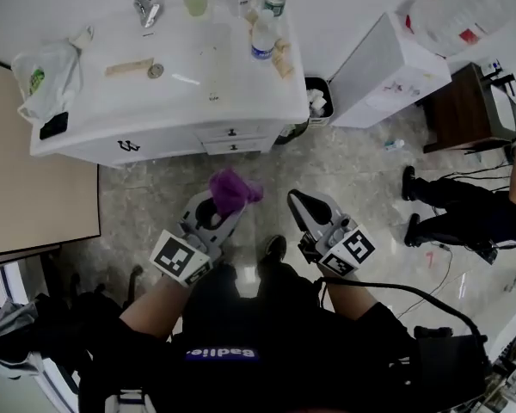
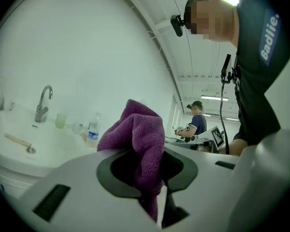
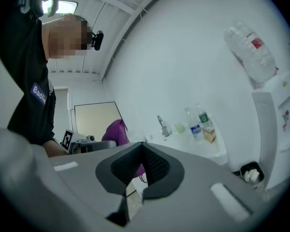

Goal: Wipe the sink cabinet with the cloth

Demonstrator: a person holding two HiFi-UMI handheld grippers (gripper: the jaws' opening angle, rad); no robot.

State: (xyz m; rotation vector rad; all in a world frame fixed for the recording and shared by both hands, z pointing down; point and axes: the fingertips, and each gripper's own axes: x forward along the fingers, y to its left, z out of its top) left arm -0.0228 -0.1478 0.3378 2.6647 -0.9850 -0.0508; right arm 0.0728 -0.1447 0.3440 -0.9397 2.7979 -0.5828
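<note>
Presently, left gripper (image 1: 217,212) is clamped on the purple cloth (image 1: 231,189). In the left gripper view the cloth (image 2: 138,134) is pinched between the dark pads of that gripper (image 2: 147,167), its bulk bunched above the jaws and a thin tail hanging below them. Right gripper (image 1: 300,201) is level with it, just to the right, apart from it. The right gripper view shows its pads (image 3: 154,166) drawn together with nothing between them, and the cloth (image 3: 113,131) is in sight off to the side.

Both grippers are held over the marbled floor (image 1: 353,157), in front of the white sink cabinet (image 1: 155,141) and not touching it. Cloth is clear of the cabinet too.

Cabinet front: two small drawers (image 1: 232,138) with dark pulls near the middle.

On the counter (image 1: 215,67):
- chrome faucet (image 1: 142,0) at the back
- green cup (image 1: 194,0) beside it
- blue-labelled bottle (image 1: 262,34) toward the right edge
- pale wooden stick (image 1: 129,66) with a round metal plug (image 1: 156,70) just beside it
- white plastic bag (image 1: 43,74) slumped at the left end, a black item (image 1: 53,126) at the corner below it

Small dark bin (image 1: 318,101) stands on the floor against the cabinet's right side. Second person (image 1: 464,212) is at the far right, well apart.
</note>
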